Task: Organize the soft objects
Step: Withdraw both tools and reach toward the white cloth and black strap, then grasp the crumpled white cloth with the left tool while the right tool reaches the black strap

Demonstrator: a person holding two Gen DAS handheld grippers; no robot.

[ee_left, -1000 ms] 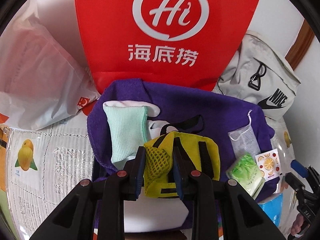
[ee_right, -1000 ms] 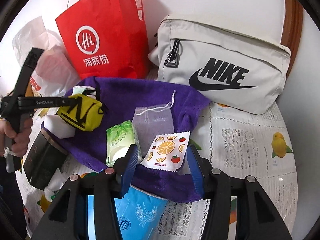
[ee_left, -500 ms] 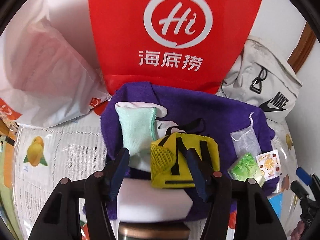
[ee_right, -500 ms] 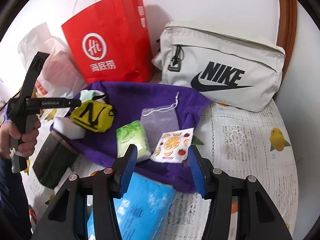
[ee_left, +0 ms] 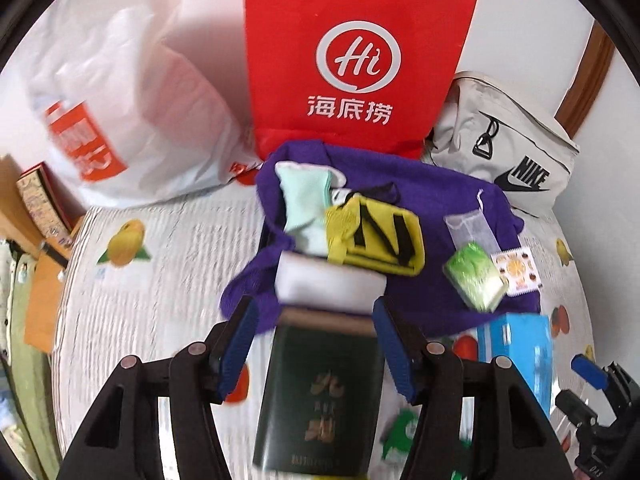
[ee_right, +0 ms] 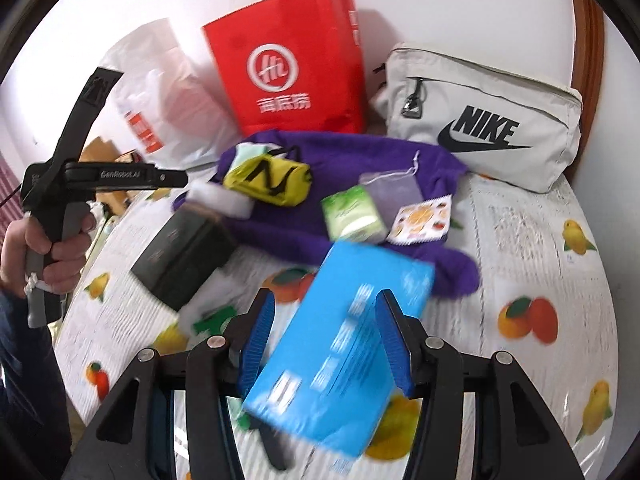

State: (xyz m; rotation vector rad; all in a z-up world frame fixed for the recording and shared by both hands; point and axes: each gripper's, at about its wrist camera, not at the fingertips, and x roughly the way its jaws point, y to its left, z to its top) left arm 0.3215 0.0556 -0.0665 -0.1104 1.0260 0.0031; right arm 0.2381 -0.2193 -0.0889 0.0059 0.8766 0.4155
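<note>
A yellow pouch with black straps [ee_left: 374,240] lies on the purple towel [ee_left: 432,184], free of any grip, beside a mint cloth [ee_left: 304,204] and a white foam block [ee_left: 328,284]. My left gripper [ee_left: 312,308] stands open and empty, drawn back from the pouch above a dark green box [ee_left: 320,392]. On the towel's right lie a mesh drawstring bag [ee_left: 472,228], a green tissue pack [ee_right: 352,216] and a fruit-print sachet [ee_right: 422,216]. My right gripper [ee_right: 325,298] is open, hovering over a blue tissue pack [ee_right: 344,344] that rests on the table, blurred.
A red paper bag [ee_left: 352,60], a white plastic bag [ee_left: 132,120] and a grey Nike bag [ee_right: 484,120] line the back against the wall. The fruit-print tablecloth [ee_right: 540,248] is bare at the right. A hand [ee_right: 44,248] holds the left tool at the left edge.
My left gripper let go of the yellow pouch, opened, and pulled back and up. My right gripper also drew back from the towel, bringing the blue pack under its fingers.
</note>
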